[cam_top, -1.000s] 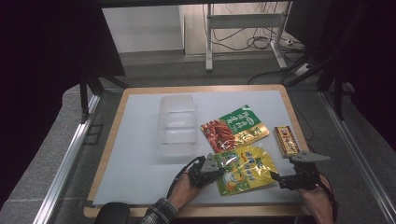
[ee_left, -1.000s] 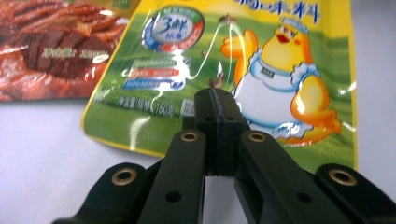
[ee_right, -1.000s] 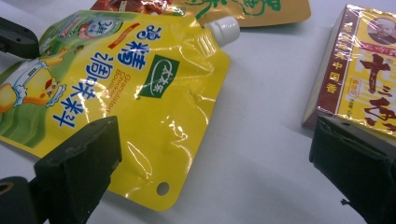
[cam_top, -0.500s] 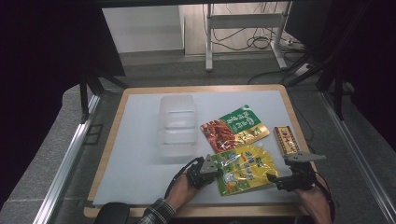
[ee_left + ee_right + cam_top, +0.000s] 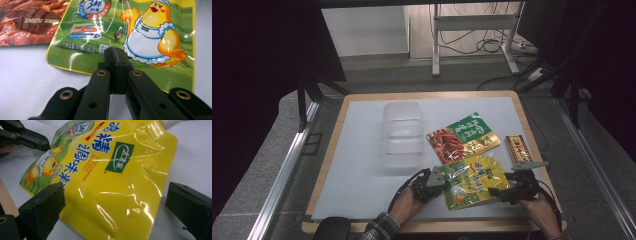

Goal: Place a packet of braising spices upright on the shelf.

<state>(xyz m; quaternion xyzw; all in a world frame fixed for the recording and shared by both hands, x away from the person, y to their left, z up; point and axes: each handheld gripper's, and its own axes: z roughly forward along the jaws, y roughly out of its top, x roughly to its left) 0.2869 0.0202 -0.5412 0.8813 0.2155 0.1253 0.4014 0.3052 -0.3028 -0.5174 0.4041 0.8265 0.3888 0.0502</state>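
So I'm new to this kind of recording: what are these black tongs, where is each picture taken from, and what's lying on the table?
No robot here: a person holds a two-jaw tool in each hand. The high view looks down from above the person's side of the table. The other two pictures come from cameras riding on each tool, looking along its black jaws.

On the white table lie a clear plastic container, a red-and-green snack pouch, a small brown packet and a yellow-green pouch with a cartoon chick.

The left tongs are shut, over the yellow-green pouch's edge; whether they pinch it, I cannot tell. The right tongs are open, with that pouch's other end between the jaws, not yet gripped.
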